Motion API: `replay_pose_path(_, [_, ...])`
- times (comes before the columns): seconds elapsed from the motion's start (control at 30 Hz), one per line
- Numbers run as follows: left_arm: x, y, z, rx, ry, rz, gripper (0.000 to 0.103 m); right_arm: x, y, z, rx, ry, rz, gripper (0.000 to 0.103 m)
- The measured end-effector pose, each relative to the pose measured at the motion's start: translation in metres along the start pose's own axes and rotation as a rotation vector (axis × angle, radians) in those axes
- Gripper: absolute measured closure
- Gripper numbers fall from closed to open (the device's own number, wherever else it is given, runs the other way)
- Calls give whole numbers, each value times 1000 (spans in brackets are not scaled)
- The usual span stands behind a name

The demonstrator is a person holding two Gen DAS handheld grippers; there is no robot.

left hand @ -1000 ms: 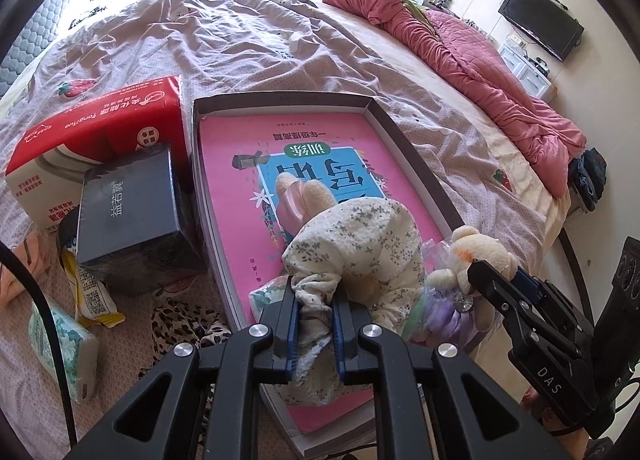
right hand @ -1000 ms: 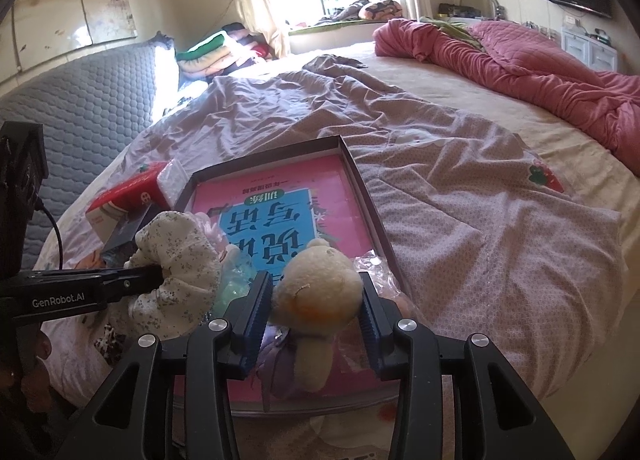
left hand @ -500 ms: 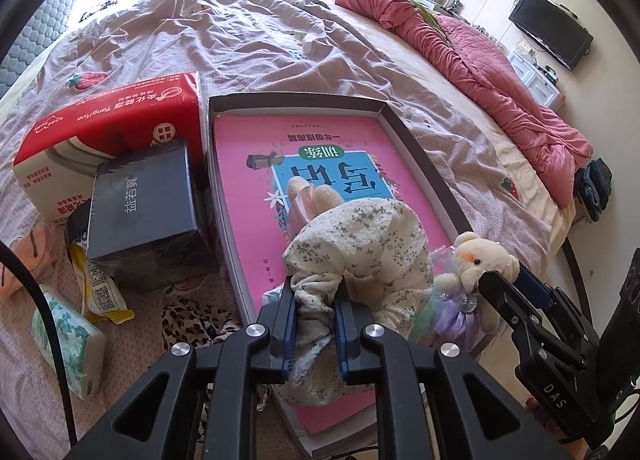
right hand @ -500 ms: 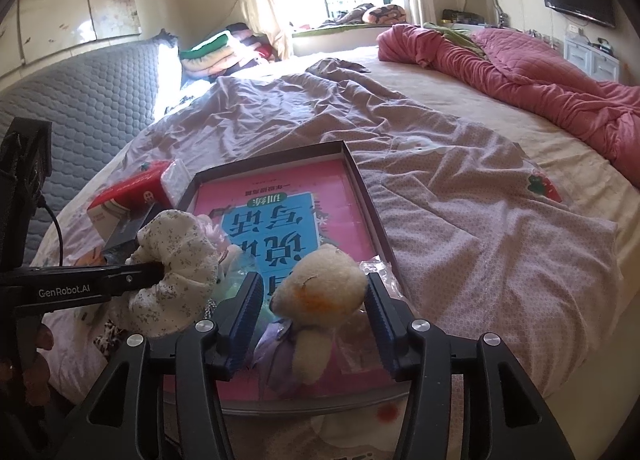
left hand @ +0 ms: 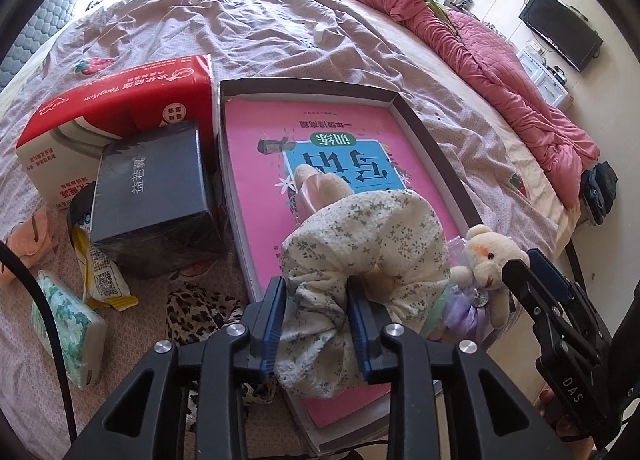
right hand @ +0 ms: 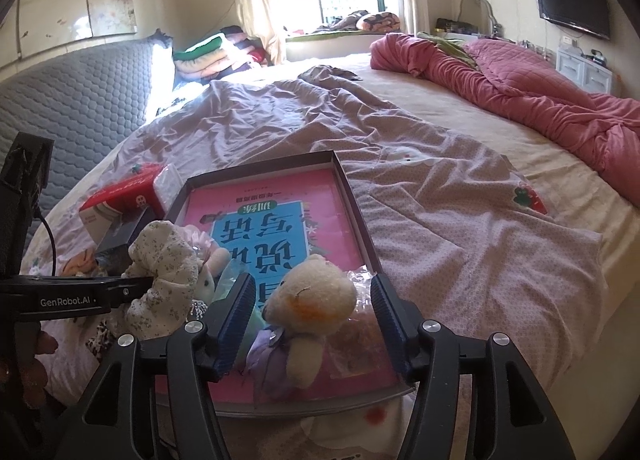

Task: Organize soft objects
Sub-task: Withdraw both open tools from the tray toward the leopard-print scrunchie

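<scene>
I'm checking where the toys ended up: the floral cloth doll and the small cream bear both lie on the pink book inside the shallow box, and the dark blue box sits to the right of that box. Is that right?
Not quite. In the left wrist view the dark blue box sits to the left of the shallow box, against the red tissue pack. The rest holds: floral cloth doll and small cream bear lie on the pink book inside it.

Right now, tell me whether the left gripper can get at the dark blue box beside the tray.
Probably yes. The dark blue box lies uncovered beside the tray, but the opening left gripper has the floral plush between its jaws and must clear that first.
</scene>
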State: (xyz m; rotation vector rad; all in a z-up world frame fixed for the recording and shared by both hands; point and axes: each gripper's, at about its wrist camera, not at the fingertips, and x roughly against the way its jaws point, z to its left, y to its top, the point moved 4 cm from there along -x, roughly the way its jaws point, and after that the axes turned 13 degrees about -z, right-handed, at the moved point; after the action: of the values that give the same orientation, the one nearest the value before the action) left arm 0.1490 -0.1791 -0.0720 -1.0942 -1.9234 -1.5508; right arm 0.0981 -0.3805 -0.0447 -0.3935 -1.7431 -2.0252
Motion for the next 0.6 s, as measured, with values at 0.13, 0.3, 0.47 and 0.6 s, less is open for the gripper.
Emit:
replay_pose_path(0.13, [1,0,-3,-8,-3,-5,63,0,0,0,2,-1,0,41])
replay_pose_path(0.3, [3,2,0,-3,10,-8,54,1,1,-2,3,-12,0,38])
replay_pose_path(0.47, [4,2,4,2,23,-9,51,4,3,-4,-5,-22,-6,35])
replay_pose_path(0.6, [6,2,5,-1,19,-7,49,4,3,-4,-7,-25,-7,34])
